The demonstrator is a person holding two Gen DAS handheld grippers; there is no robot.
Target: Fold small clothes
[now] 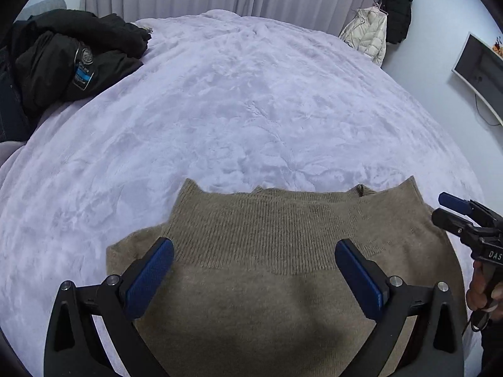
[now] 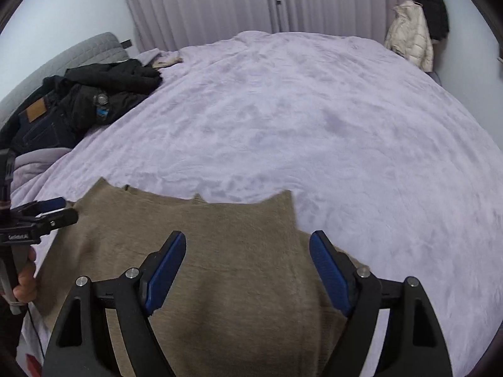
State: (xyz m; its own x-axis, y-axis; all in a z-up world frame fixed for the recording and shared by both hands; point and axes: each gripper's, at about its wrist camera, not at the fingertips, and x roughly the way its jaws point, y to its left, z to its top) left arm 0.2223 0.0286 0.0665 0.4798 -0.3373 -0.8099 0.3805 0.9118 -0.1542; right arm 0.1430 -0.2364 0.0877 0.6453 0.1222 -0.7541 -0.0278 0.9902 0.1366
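Both jaws stand spread wide and grip nothing: the left gripper (image 1: 254, 253) and the right gripper (image 2: 247, 246) hover side by side above the tan knit sweater (image 1: 267, 270). That sweater lies flat at the near edge of the lilac fleece blanket (image 1: 235, 100), with a heap of dark clothes (image 1: 63, 59) well apart at the far left.

A: Sweater (image 1: 267, 282), lower part?
B: Cut off by the bottom edge in both views; partly covered by the left gripper (image 1: 254, 270) and the right gripper (image 2: 247, 265).

A: Jeans (image 2: 41, 132)?
B: Half buried under the black jacket (image 2: 103, 88).

A: Jacket badge (image 1: 82, 75)?
B: Lettering too small to read.

A: Wall monitor (image 1: 481, 66)?
B: Clipped by the fisheye rim.
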